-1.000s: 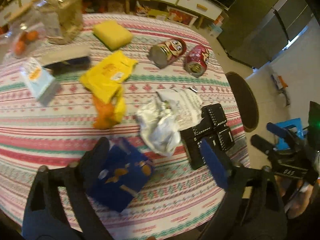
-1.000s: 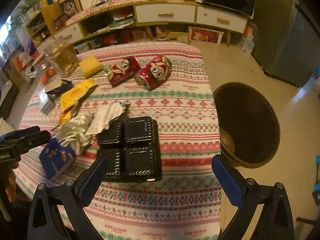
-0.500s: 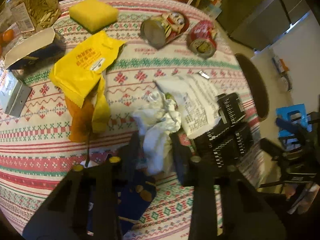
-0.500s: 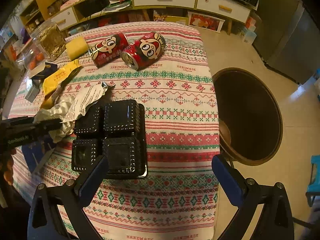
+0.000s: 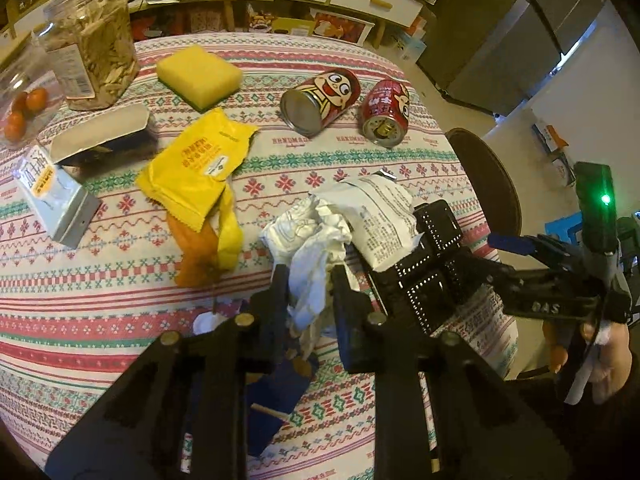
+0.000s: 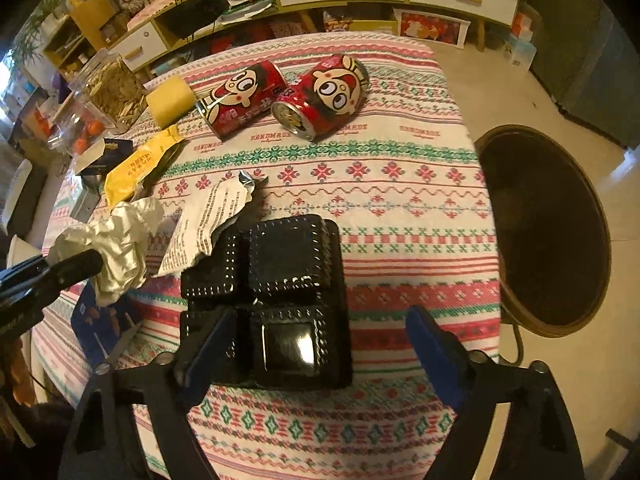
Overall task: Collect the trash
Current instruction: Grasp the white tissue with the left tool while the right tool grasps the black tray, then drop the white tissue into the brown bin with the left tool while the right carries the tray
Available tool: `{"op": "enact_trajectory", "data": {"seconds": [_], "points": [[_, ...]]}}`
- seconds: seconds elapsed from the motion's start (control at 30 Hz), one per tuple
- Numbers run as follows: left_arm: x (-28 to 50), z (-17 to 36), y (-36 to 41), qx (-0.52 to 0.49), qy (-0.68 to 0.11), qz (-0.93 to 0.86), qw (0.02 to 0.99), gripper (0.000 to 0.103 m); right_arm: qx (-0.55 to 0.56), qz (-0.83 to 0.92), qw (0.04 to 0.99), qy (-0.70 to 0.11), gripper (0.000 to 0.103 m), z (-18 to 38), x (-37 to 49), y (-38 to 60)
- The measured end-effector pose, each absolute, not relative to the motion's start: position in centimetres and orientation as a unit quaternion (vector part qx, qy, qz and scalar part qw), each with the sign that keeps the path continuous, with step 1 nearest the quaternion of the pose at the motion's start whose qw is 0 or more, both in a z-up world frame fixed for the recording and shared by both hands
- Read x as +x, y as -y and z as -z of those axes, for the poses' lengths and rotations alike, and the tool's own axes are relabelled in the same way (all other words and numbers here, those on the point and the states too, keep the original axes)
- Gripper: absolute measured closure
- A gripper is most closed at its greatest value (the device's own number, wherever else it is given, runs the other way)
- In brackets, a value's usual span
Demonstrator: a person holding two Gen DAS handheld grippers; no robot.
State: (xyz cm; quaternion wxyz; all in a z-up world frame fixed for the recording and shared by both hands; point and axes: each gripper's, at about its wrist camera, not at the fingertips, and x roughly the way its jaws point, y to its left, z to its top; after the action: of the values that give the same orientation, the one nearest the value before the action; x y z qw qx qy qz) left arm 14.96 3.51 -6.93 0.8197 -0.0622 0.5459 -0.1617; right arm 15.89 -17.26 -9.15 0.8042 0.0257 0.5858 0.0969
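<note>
My left gripper is shut on a crumpled white wrapper near the table's front edge; a blue packet lies under its fingers. That gripper and the wrapper also show at the left of the right wrist view. A printed white wrapper leans on a black plastic tray. My right gripper hangs over the tray's near end with its jaws closing. The left blue pad overlaps the tray's edge; the right pad stands clear of it.
Two red cans lie on their sides at the back. A yellow sponge, a yellow bag, an orange scrap, a small box and a jar sit left. A round dark container stands beside the table's right edge.
My left gripper moved off the blue packet and shut on the crumpled white wrapper. My right gripper sank toward the black tray and its jaws narrowed around the tray's near end.
</note>
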Motion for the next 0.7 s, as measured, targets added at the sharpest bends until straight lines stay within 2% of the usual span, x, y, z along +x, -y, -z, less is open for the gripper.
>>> {"op": "enact_trajectory", "data": {"seconds": [0.17,0.43,0.47,0.5,0.7], "points": [[15.0,7.5,-4.1,-0.063,-0.552,0.157,0.817,0.080,0.023,-0.101,0.795,-0.598,0.036,10.2,16.6,16.1],[14.6,7.5,-4.2,-0.062,-0.553,0.159,0.816,0.080,0.023,-0.107,0.793,-0.600,0.038,11.2,17.1,15.6],[14.6,7.6,-4.2,-0.062,-0.553,0.159,0.816,0.080,0.030,-0.113,0.793,-0.598,0.051,11.2,17.1,15.5],[14.6,7.6,-4.2,-0.062,-0.553,0.159,0.815,0.080,0.033,-0.117,0.793,-0.597,0.053,11.1,17.1,15.4],[14.4,6.6,-4.6,-0.069,-0.543,0.161,0.821,0.080,0.029,-0.124,0.799,-0.587,0.055,9.7,16.5,15.2]]}}
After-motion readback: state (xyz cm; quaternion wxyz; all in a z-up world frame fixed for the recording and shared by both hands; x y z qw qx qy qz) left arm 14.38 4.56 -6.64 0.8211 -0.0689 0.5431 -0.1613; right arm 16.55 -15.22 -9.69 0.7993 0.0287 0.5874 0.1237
